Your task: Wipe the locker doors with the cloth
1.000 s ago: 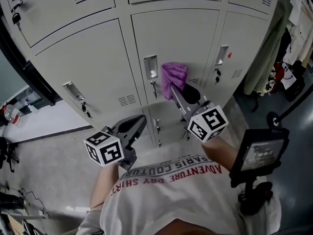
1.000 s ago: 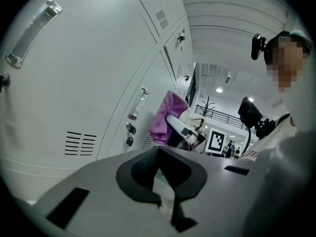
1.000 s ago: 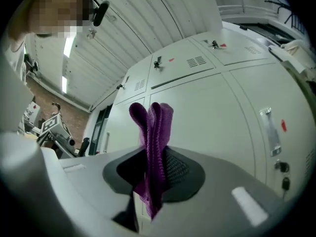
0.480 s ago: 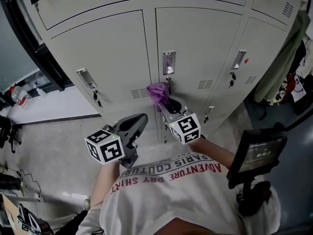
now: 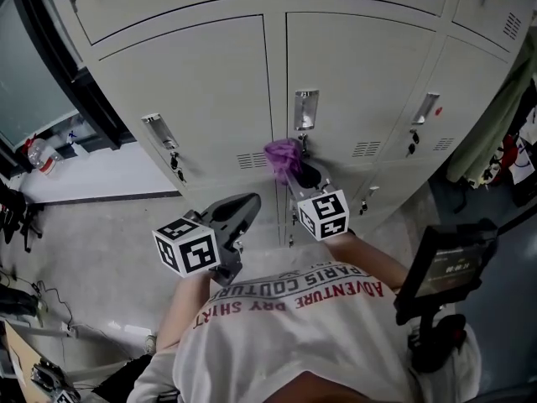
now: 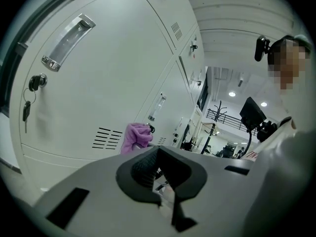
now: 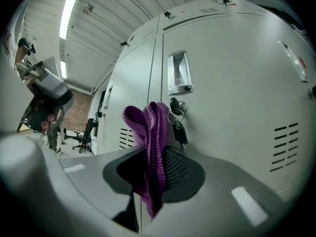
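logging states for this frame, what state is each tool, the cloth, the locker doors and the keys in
left tool: shut, nothing between the jaws
right tool: shut on the cloth
cloth: bunched, clamped in the right tool, held up near the lock
locker doors: all those in view closed
keys: hanging from the lock

Upside down from where I look, my white T-shirt (image 5: 285,342) carries "PARIS COUTURE" in grey, with "ADVENTURE" and "DRY SHIRT" in red. The small screen (image 5: 449,265) at my right shows pale characters — too small to read. Square black-and-white markers cover the cubes on my left gripper (image 5: 247,201) and right gripper (image 5: 304,173).
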Demonstrator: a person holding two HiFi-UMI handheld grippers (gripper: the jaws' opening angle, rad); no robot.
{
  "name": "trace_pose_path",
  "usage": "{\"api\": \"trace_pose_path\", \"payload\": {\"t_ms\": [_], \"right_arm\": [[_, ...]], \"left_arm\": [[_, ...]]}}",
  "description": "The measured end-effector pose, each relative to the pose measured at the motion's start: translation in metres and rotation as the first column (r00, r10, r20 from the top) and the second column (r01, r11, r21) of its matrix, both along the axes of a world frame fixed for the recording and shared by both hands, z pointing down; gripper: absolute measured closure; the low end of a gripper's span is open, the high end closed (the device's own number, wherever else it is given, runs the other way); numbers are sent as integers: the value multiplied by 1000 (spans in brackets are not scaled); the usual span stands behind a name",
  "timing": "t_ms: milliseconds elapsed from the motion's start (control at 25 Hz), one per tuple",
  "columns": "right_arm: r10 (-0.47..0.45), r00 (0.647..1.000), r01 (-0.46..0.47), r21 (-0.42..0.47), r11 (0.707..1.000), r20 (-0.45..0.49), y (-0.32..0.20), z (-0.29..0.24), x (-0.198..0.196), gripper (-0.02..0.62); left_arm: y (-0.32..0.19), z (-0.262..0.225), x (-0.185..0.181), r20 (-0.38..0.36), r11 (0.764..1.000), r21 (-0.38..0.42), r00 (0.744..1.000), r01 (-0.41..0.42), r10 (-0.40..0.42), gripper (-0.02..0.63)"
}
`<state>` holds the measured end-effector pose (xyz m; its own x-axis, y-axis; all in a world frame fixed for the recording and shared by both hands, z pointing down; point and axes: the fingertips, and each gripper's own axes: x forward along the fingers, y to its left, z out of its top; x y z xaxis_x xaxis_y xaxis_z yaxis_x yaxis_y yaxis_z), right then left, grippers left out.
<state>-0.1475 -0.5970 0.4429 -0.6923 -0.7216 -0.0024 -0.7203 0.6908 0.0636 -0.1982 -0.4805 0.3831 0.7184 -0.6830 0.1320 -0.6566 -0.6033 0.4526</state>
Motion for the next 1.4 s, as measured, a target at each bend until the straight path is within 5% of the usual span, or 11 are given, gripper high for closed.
{"api": "trace_pose_path", "payload": {"t_ms": [600, 1040, 1400], "right_arm": [[185, 983, -185, 3, 983, 16, -22, 2, 95, 518], [384, 921, -384, -3, 923, 62, -41, -2, 191, 518], [486, 871, -485, -31, 874, 72, -51, 1, 255, 518]], "left_arm": [[-18, 13, 36, -6, 994, -31, 994, -109, 108, 606], [-20, 21, 50, -4, 988, -55, 989, -148, 148, 606], [-12, 36, 48, 28, 992, -93, 995, -89, 92, 606]]}}
